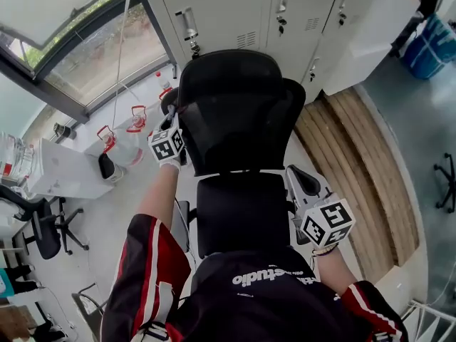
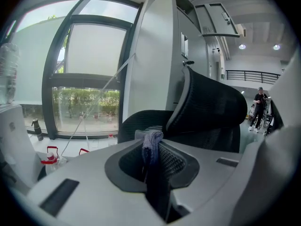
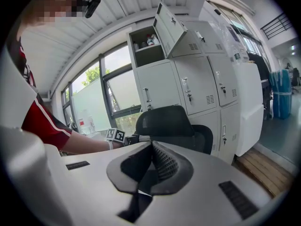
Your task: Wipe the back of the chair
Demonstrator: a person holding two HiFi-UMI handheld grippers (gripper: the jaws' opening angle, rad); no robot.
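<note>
Grey metal lockers stand behind the black mesh-backed chair. The person's torso partly hides its seat. The left gripper is at the backrest's left edge, jaws clamped on a blue-grey cloth, most of it buried between them. The right gripper hangs low beside the right armrest, jaws together with nothing between.

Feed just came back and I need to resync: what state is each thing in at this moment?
Chair: upright, nobody seated.
Left gripper: shut on the cloth.
Cloth: bunched and pinched, at the left edge of the chair's back; contact unclear.
Right gripper: shut, empty.
Top locker door: swung open.
Lower locker doors: shut.
</note>
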